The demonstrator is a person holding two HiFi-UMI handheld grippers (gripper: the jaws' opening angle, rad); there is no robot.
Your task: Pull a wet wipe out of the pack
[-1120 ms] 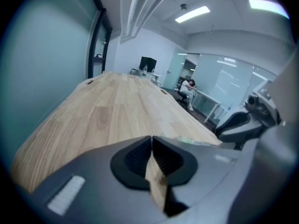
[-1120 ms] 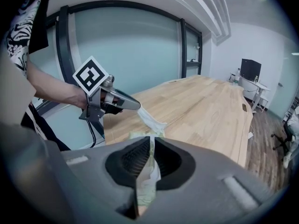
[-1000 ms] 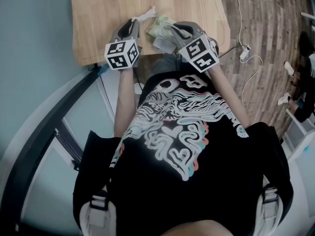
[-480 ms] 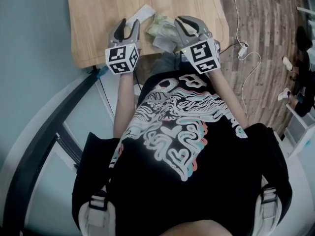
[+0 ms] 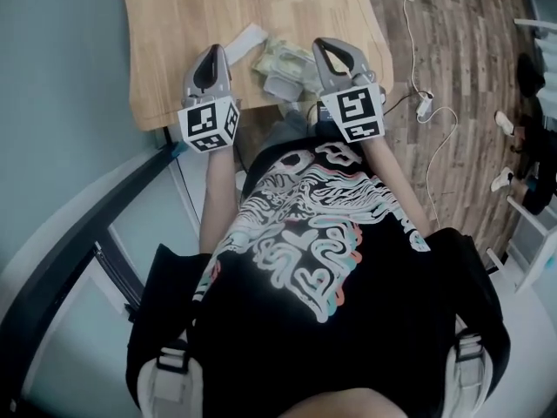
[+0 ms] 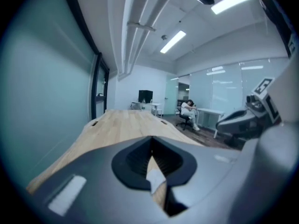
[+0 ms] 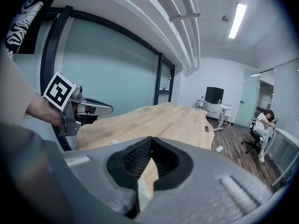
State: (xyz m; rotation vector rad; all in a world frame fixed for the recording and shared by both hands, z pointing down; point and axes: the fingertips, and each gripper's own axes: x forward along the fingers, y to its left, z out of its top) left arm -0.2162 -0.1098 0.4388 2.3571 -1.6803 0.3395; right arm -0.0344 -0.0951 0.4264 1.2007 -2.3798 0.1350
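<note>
The wooden bench fills the 12 o'clock part of the head view, and the person's black printed shirt fills the middle and the 6 o'clock part.

Both grippers hang over the bench's near edge, pointing toward 12 o'clock. The left gripper sits at about 11 o'clock in that view. Its jaws have just been closing and now meet tip to tip with nothing pinched between them. Its own view shows only bare bench and a pale patch through the hollow behind the tips. The right gripper sits at about 1 o'clock, and its jaws are also together and empty.

The wet wipe pack, pale green and crumpled, lies on the bench between the two grippers, at 9 o'clock of the right one. One white wipe lies flat on the bench at 10 o'clock of the pack, just beside it.
</note>
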